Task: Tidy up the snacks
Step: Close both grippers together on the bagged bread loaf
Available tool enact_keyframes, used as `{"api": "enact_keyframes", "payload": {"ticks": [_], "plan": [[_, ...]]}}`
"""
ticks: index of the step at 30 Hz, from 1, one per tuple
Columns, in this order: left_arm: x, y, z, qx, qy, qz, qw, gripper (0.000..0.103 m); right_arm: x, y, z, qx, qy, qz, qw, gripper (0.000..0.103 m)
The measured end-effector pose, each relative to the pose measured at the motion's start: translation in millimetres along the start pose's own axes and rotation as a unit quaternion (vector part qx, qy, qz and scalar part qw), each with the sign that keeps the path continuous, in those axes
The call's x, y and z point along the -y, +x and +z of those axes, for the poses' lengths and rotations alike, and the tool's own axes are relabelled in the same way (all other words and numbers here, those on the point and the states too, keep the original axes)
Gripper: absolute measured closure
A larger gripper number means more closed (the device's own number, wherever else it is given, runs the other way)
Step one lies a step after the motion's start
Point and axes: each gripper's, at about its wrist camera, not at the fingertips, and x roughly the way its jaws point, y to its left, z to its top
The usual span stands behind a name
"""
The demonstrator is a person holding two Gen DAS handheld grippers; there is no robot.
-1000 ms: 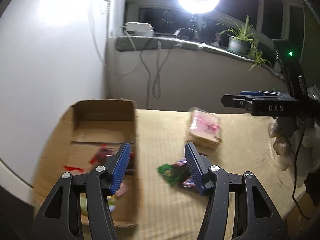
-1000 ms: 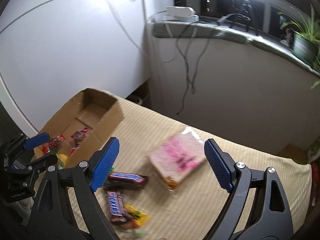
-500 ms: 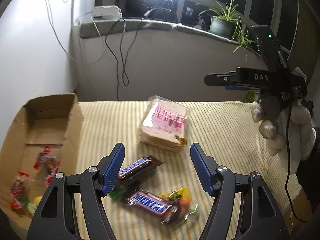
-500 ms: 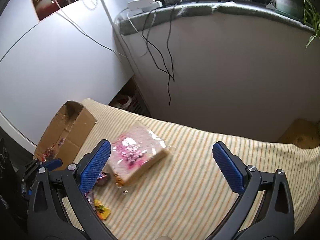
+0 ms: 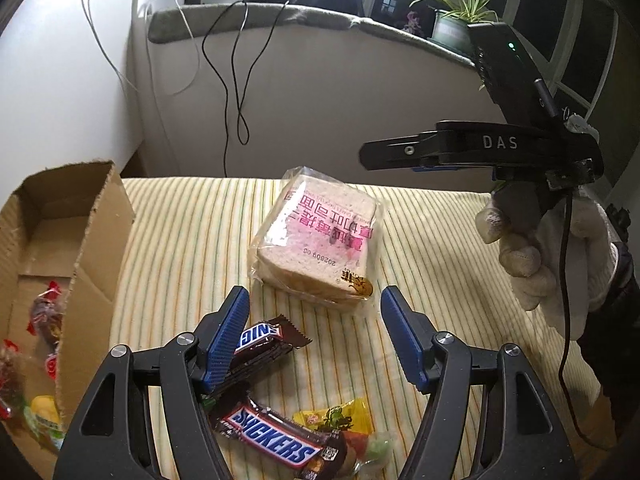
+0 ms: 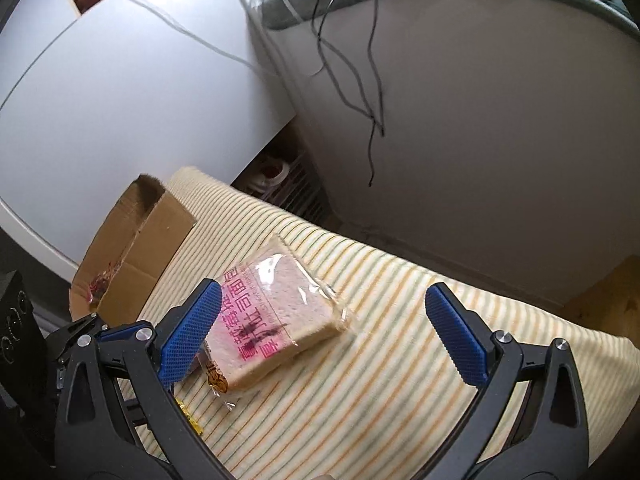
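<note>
A bagged slice of bread with pink print point(image 5: 320, 240) point(image 6: 276, 316) lies on the striped cloth. Two Snickers bars point(image 5: 276, 444) and a yellow-green candy bag point(image 5: 348, 428) lie nearer me. My left gripper point(image 5: 314, 336) hovers open above them, its left finger over the upper Snickers bar point(image 5: 260, 336), nothing between its pads. My right gripper point(image 6: 322, 336) stands wide open over the bread's near side, not touching it. It shows from the side, in a gloved hand point(image 5: 532, 256), in the left wrist view. A cardboard box point(image 5: 60, 248) point(image 6: 132, 248) at the left holds several wrapped snacks.
A white board leans behind the box point(image 6: 120, 100). A grey wall with hanging cables point(image 5: 236, 92) rises beyond the cloth's far edge. A potted plant point(image 5: 452, 24) sits on the sill. Bare striped cloth point(image 6: 400, 360) spreads right of the bread.
Both grippers swung right from the box toward the bread and sank lower. The left jaws stand wider than a second ago. The snacks lie as before.
</note>
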Motion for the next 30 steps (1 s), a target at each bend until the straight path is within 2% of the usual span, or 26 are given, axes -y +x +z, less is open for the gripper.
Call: {"api": "enact_keyframes", "payload": {"ticks": [7, 15, 21, 25, 30], "plan": [[2, 9, 2, -0.011, -0.007, -0.006, 0.9999, 0.035, 0, 21, 7, -0.020, 0.003, 0.033, 0.999, 0.000], [2, 21, 4, -0.022, -0.015, -0.012, 0.9996, 0.035, 9, 35, 7, -0.036, 0.025, 0.072, 0.996, 0.010], [3, 32, 8, -0.031, -0.019, -0.018, 0.9992, 0.035, 5, 48, 4, -0.053, 0.016, 0.078, 0.995, 0.019], [4, 38, 10, -0.037, -0.023, -0.023, 0.9988, 0.035, 3, 52, 0, -0.061, 0.009, 0.080, 0.995, 0.021], [7, 43, 8, -0.043, -0.025, -0.028, 0.9984, 0.035, 3, 58, -3, -0.071, 0.007, 0.079, 0.994, 0.028]]}}
